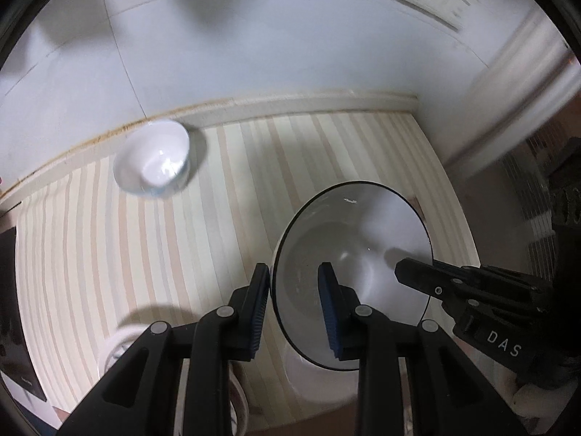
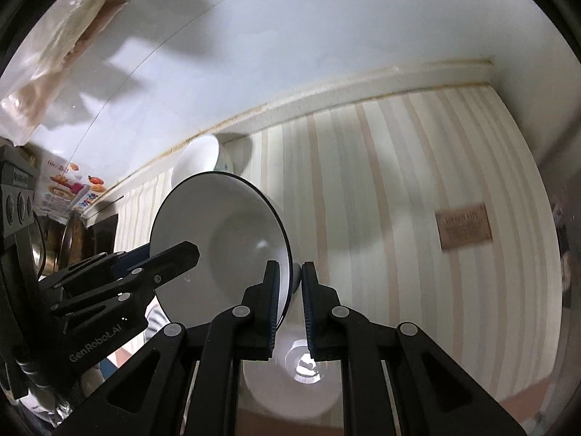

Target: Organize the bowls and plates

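A white bowl with a dark rim [image 1: 363, 239] is held up above the striped mat, tilted on edge. My left gripper [image 1: 296, 305] straddles its left rim, with a gap between the pads and the rim. My right gripper [image 2: 291, 290] is shut on the bowl's right rim [image 2: 225, 232]. A small white bowl [image 1: 154, 161] stands on the mat by the wall; it also shows in the right wrist view [image 2: 198, 160]. A white plate [image 2: 290, 388] lies on the mat below the held bowl.
The striped mat [image 1: 218, 218] covers the counter up to the white wall. Another white dish [image 1: 116, 348] lies at the mat's near left. A brown label [image 2: 463, 225] sits on the mat to the right. Pots and packages [image 2: 69, 189] stand at left.
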